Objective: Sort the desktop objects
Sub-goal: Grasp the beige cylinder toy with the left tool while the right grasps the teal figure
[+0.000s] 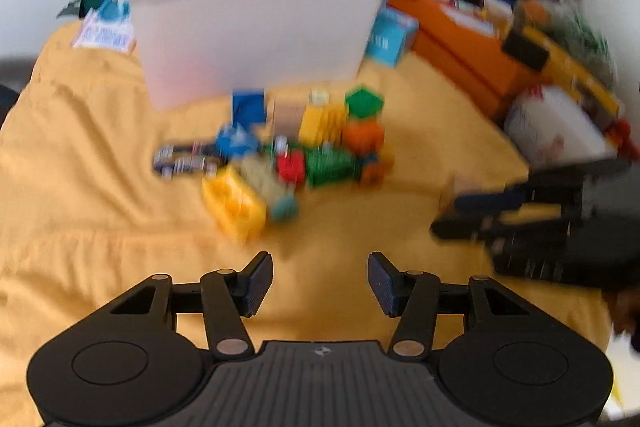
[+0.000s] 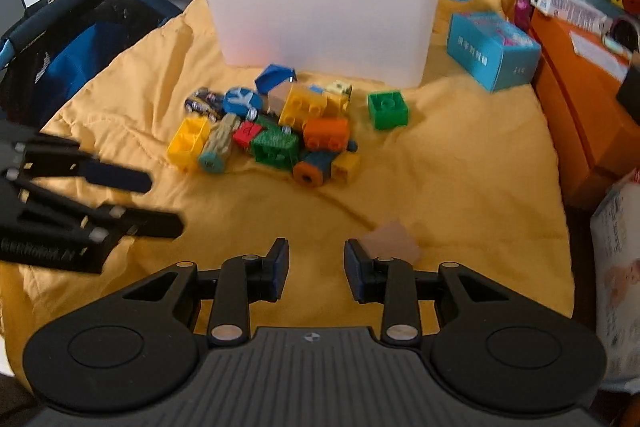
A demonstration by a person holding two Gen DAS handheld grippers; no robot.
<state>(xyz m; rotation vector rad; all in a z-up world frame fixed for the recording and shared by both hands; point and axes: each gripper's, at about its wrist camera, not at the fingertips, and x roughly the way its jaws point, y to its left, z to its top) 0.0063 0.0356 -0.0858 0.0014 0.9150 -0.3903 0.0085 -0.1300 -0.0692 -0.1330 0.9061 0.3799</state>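
We see both grippers, left [image 1: 320,281] & right [image 2: 316,267], spread, empty; toy pile [image 2: 272,131] ahead, white bin [image 2: 324,3] beyond.

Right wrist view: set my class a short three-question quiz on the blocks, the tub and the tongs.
1. True or false: the green block lies apart from the pile, on its right.
2. The white tub stands: A) behind the pile, B) in front of it, C) on it?
3. Fill in: both tongs, left tongs and right tongs, are ____ and hold nothing.

Key: 1 true; 2 A; 3 open.
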